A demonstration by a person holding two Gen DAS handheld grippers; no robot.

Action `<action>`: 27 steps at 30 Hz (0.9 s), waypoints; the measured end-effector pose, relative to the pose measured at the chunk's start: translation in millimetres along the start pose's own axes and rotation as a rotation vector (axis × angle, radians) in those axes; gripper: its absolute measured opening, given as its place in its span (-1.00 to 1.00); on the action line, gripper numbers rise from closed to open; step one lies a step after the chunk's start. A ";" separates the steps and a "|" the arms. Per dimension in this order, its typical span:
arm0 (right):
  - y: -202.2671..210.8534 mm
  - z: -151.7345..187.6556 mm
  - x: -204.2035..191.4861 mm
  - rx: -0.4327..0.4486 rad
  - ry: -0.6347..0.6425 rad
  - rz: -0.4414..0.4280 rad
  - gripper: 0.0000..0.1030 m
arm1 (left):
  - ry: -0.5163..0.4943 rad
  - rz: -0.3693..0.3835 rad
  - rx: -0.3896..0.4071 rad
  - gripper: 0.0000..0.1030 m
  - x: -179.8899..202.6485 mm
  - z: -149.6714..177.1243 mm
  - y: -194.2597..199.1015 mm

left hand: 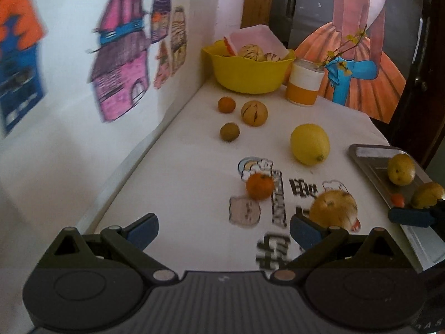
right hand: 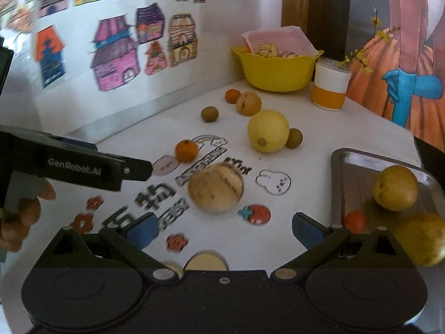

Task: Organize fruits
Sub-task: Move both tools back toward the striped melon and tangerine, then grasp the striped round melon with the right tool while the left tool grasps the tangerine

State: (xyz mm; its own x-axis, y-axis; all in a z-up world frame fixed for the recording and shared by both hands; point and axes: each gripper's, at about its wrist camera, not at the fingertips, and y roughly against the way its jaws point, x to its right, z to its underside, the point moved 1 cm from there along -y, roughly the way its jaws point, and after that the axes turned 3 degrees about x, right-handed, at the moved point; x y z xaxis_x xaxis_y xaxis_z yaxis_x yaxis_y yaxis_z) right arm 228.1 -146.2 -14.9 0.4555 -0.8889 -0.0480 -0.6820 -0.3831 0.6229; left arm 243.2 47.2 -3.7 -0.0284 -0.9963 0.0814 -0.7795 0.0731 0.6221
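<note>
The surface [right hand: 319, 128] is covered in white, printed with black lettering and small cartoon stickers. A bright yellow bowl [right hand: 278, 69], a white cup banded in orange [right hand: 329, 89], a pale yellow lemon [right hand: 268, 130] and a small orange tangerine [right hand: 186, 150] are seen on it. A tan, brown-striped melon [right hand: 217, 190] is shown before the blue-padded black tongs [right hand: 222, 231], beside a grey metal tray [right hand: 350, 167].

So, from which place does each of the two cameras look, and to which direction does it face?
Left wrist: sits on the left gripper, low over the white table, facing the yellow bowl at the far wall; its own open fingers show, and the right gripper's tip at the right edge.
Right wrist: sits on the right gripper, beside the metal tray, facing the same corner; open fingers, plus the left gripper and a hand.
Shared: bowl, lemon, small orange, tray.
</note>
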 end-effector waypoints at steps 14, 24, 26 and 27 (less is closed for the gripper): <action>-37.3 -12.3 6.2 0.018 0.012 -0.015 0.62 | -0.052 0.048 0.007 0.97 13.6 -19.1 -49.8; -44.5 -9.8 1.3 0.018 0.022 -0.050 0.25 | -0.084 0.057 0.026 0.52 24.5 -15.6 -57.9; -44.4 -10.1 0.3 0.022 0.026 -0.052 0.19 | -0.087 0.051 0.032 0.36 24.9 -14.8 -57.1; -44.2 -9.9 0.1 0.023 0.027 -0.053 0.16 | -0.088 0.050 0.035 0.31 25.1 -14.7 -56.7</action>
State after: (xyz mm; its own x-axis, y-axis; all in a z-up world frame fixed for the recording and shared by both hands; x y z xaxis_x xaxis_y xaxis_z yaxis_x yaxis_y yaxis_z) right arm 264.0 -126.9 -34.7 0.5067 -0.8600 -0.0594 -0.6692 -0.4359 0.6018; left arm 295.8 18.7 -25.4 -0.1215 -0.9917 0.0416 -0.7970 0.1225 0.5915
